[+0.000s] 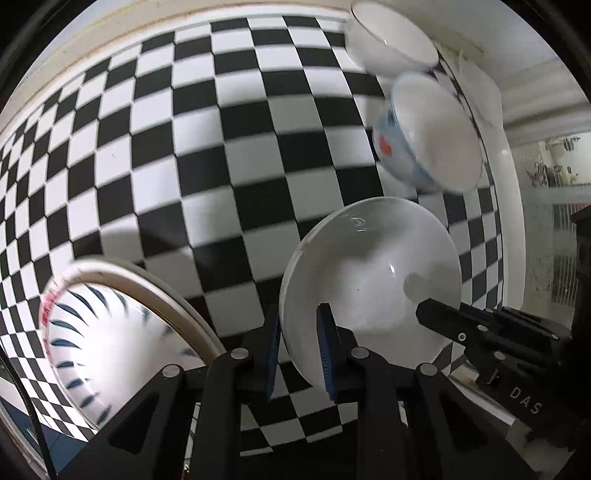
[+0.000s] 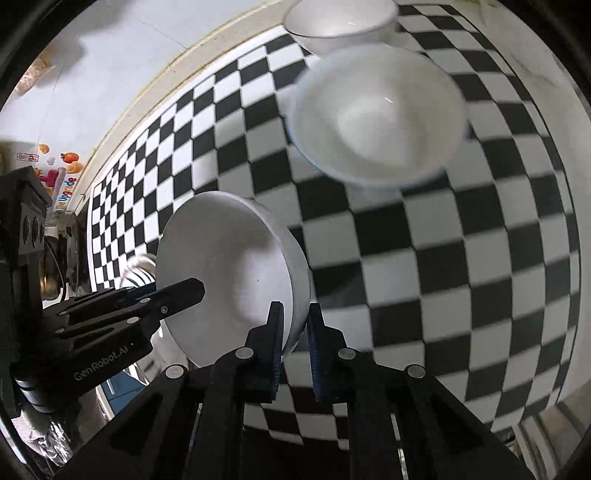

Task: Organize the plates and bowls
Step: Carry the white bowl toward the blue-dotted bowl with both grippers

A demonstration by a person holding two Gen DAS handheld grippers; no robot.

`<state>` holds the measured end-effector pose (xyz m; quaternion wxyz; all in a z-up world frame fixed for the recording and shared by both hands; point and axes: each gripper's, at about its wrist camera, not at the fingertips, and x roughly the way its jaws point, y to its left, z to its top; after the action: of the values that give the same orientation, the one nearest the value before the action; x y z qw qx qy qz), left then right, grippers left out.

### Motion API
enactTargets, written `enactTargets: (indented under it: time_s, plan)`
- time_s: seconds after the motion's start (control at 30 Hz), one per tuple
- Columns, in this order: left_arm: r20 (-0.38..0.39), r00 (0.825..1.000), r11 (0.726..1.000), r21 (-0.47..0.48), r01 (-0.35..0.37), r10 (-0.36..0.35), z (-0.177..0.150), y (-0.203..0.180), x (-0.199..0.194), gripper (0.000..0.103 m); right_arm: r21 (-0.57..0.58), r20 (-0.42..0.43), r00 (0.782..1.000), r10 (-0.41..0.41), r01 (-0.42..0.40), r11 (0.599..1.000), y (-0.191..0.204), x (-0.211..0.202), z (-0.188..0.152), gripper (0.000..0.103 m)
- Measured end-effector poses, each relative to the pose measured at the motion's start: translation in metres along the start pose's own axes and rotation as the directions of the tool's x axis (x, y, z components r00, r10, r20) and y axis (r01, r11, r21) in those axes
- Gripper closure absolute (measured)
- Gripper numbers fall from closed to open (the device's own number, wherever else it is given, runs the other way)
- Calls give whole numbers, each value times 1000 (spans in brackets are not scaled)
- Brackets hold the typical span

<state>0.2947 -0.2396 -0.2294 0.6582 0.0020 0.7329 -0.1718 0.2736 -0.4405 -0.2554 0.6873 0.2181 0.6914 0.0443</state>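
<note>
- White bowl (image 1: 369, 291) sits tilted above the checkered worktop (image 1: 184, 166), held at two sides of its rim; left gripper (image 1: 301, 354) has its fingers clamped on one side; right gripper (image 2: 295, 350) has its fingers clamped on the opposite side
- Beside the left gripper, a striped bowl (image 1: 103, 339) with blue dashes and a red rim mark rests on the worktop
- Farther on, a blue-patterned bowl (image 2: 376, 114)
- Farthest, another plain bowl (image 2: 340, 22), just beyond it at the worktop's edge

Checkered tablecloth (image 1: 221, 147) beside a pale wall (image 2: 122, 48).
</note>
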Motion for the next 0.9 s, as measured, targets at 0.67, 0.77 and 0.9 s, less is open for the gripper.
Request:
enactTargets:
  time_s: [0.67, 0.77, 0.9]
  plan:
    - [-57, 997, 998, 50, -47, 50, -14, -20, 38, 86, 43, -39, 999, -19, 20, 999, -28, 14, -23, 89]
    - [-62, 997, 997, 55, -51, 54, -15, -25, 41, 86, 43, -41, 999, -23, 24, 999, -28, 14, -22, 89]
    - [-64, 996, 998, 43, -54, 57, -18, -29, 36, 85, 46, -52, 998, -23, 26, 999, -27, 14, -20, 89]
